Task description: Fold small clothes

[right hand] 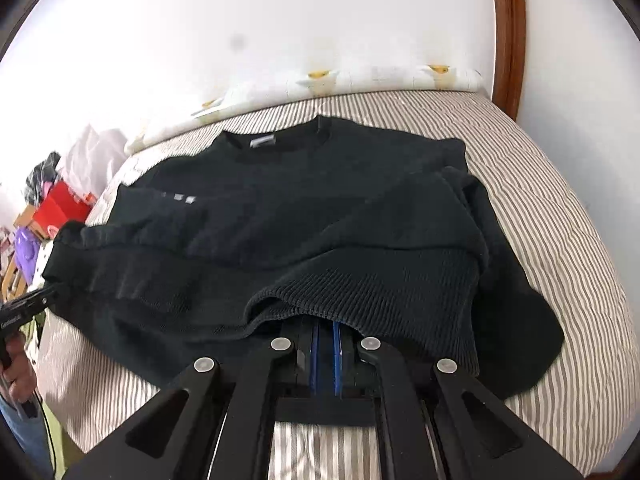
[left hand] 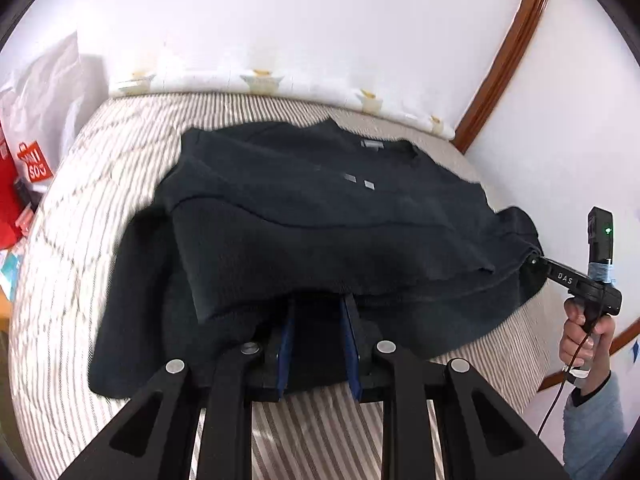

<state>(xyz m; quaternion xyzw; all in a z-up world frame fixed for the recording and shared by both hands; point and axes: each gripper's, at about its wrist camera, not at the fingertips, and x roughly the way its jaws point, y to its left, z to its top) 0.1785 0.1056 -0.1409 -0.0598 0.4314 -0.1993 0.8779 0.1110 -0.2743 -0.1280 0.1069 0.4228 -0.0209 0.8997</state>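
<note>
Across a striped bed cover: black knit sweater, collar and grey neck label toward 12 o'clock, hem lifted at 6 o'clock and doubled partway back over the chest.

Left wrist view: left gripper at 6 o'clock, blue pads running under the raised hem with a clear gap between them; grip on the cloth hidden by the fold, so cannot tell. Right gripper at 3 o'clock, tips buried in the hem corner, held by the right hand. Red bags at 9 o'clock beside the bed. White wall at 12 o'clock, brown wooden trim at 2 o'clock.

Right wrist view: right gripper at 6 o'clock, blue pads drawn almost together and pinching the ribbed hem edge of the sweater. Left gripper at 9 o'clock, tip lost in the opposite hem corner. Bed cover bare at 3 o'clock.
</note>
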